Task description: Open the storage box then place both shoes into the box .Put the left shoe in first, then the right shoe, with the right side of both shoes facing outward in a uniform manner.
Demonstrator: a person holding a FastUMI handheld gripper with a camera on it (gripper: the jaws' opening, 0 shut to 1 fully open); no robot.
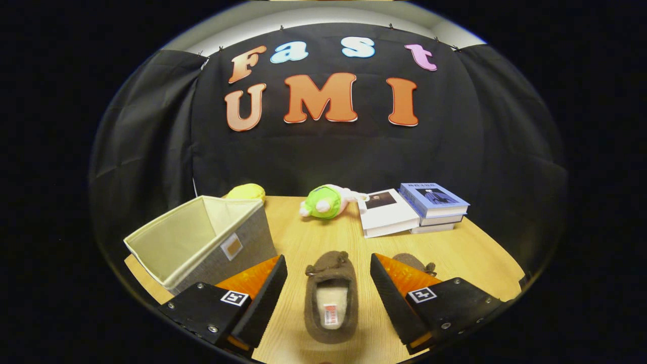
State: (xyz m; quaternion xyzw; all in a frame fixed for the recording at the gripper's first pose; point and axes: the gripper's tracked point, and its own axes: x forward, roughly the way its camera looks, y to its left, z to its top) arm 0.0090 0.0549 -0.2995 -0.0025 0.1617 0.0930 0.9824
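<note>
The gripper [328, 298] hangs above a wooden table [480, 258] with its jaws spread wide, holding nothing; bare wood shows on both sides between the fingers and the brown slipper [331, 298] that lies between them. That slipper rests flat on its sole, its long axis running straight away along the fingers, the toe with a small bow pointing toward the back wall and the open heel end, with its pale fleece lining, nearest the camera. The second slipper [414, 263] lies just beyond the right finger, mostly hidden by it, so its heading cannot be told for sure. The storage box [202, 242], grey cloth outside and cream inside, stands to the left just past the left finger, its top open and tilted slightly toward the view, one corner pointing at the first slipper; it sits close to the table's left edge. Open wood stretches ahead of the slipper up to a green plush toy [323, 202] near the far edge. A yellow plush toy [246, 192] sits behind the box. A white book [386, 212] and a stack of books [434, 207] lie side by side at the far right.
</note>
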